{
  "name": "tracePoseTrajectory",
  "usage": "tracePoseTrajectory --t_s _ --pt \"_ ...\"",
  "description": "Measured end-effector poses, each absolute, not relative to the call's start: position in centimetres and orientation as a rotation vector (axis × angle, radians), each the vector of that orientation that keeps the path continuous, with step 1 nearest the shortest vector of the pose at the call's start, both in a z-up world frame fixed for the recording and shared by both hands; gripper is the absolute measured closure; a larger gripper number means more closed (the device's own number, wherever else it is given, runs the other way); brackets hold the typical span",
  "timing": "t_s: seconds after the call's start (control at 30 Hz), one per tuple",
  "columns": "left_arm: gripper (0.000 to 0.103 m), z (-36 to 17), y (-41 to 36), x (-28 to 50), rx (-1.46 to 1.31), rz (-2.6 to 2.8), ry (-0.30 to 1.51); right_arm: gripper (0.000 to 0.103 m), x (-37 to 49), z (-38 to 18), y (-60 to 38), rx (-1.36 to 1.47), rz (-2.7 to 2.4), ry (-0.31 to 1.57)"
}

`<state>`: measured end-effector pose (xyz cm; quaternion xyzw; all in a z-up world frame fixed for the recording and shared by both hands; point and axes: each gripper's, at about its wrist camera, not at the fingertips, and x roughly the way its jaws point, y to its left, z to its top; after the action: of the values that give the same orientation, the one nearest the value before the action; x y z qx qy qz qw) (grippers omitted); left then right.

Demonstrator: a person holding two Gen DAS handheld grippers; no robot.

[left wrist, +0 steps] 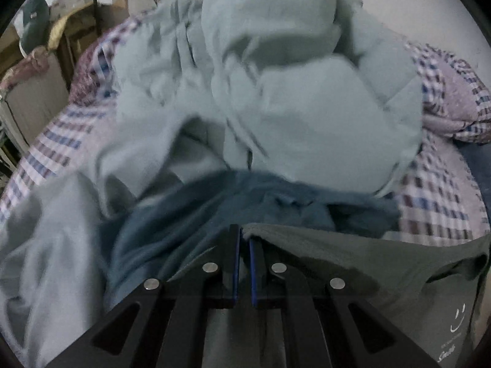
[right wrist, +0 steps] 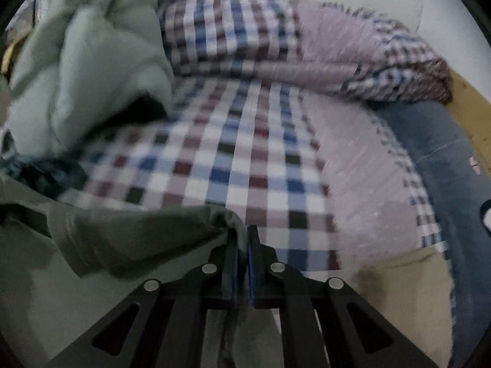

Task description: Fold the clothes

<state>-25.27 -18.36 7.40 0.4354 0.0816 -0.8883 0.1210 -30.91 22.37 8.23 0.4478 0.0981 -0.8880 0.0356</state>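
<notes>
Both grippers are clenched on one grey-green shirt [left wrist: 353,263] over the checked bed [right wrist: 233,159], the left gripper [left wrist: 244,236] pinching its edge beside a blue garment [left wrist: 190,214] and a pale heap [left wrist: 276,92], the right gripper [right wrist: 243,236] pinching another bunched edge.

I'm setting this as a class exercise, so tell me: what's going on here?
A person is folding laundry on a checked bedspread. Each claw, left and right, is shut on an edge of the same grey-green garment. A pale blue pile and a darker blue piece lie unfolded beyond.
</notes>
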Motion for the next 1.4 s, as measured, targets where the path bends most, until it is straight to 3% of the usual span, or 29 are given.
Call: tracePoseTrajectory --t_s 0.1,0.17,0.23,0.3,0.43,0.6,0.67,0.93,1.07,1.3,1.4 --pt "0.099 5.6 -18.3 -25.9 1.255 -2.627 0.231 0.094 -32.0 5.2 22.6 1.418 -2.733 0.312" --pt "0.098 4.4 -18.3 -26.2 1.244 -2.649 0.226 0.075 -32.3 4.0 23.1 1.432 -2.755 0.322" --pt "0.093 4.3 -18.6 -26.3 1.235 -2.668 0.246 0.069 -32.4 3.6 23.9 1.424 -2.800 0.315" --pt "0.083 4.5 -19.3 -26.1 1.208 -2.697 0.312 0.058 -32.2 3.7 25.0 1.408 -2.847 0.258" --pt "0.068 4.8 -20.5 -25.1 1.189 -2.735 0.428 0.056 -31.1 5.1 26.4 1.367 -2.891 0.194" --pt "0.032 6.2 -20.3 -21.6 1.148 -2.825 0.410 0.053 -26.7 9.1 26.6 1.230 -2.885 0.154" --pt "0.023 7.2 -20.6 -19.1 1.103 -2.860 0.413 0.051 -23.9 10.8 26.7 1.173 -2.872 0.111" --pt "0.020 11.3 -23.0 -6.4 0.980 -2.915 0.516 0.041 -8.2 15.1 27.1 1.058 -2.775 -0.042" --pt "0.019 11.9 -21.8 1.4 0.975 -2.942 0.444 0.041 1.0 14.3 25.3 1.078 -2.664 -0.059" --pt "0.019 12.2 -18.3 14.3 0.980 -3.019 0.347 0.041 16.6 10.8 18.1 1.000 -2.454 0.216" --pt "0.019 11.5 -17.6 18.0 0.986 -3.028 0.406 0.043 21.8 8.2 14.6 0.967 -2.302 0.377"
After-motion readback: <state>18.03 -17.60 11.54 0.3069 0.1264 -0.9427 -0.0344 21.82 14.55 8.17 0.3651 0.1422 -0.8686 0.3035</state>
